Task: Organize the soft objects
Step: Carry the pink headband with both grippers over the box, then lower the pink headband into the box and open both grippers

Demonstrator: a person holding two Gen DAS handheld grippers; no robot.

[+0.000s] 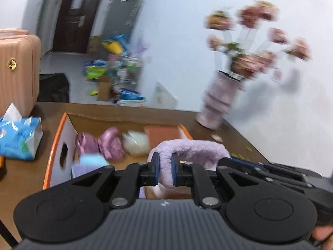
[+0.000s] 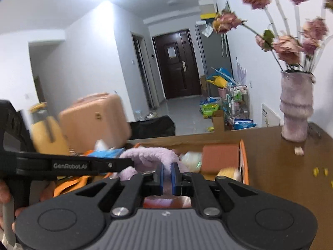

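A fluffy lilac plush piece (image 1: 193, 148) arches above an orange-rimmed cardboard box (image 1: 52, 148) on a brown table. My left gripper (image 1: 165, 167) is shut on one end of it. My right gripper (image 2: 167, 178) is shut on its other end, and the plush (image 2: 149, 156) curves away to the left there. The right gripper's body shows at the right of the left wrist view (image 1: 270, 173); the left gripper's body (image 2: 68, 164) crosses the right wrist view. In the box lie pink soft items (image 1: 110, 143), a white one (image 1: 135, 142) and a light blue one (image 1: 91, 161).
A blue tissue pack (image 1: 18, 137) lies left of the box. A pink suitcase (image 1: 17, 68) stands behind it. A pink vase of dried flowers (image 1: 220, 100) stands at the table's far right by the wall. A yellow bottle (image 2: 45, 133) is at left. Small yellow scraps (image 2: 318, 171) lie on the table.
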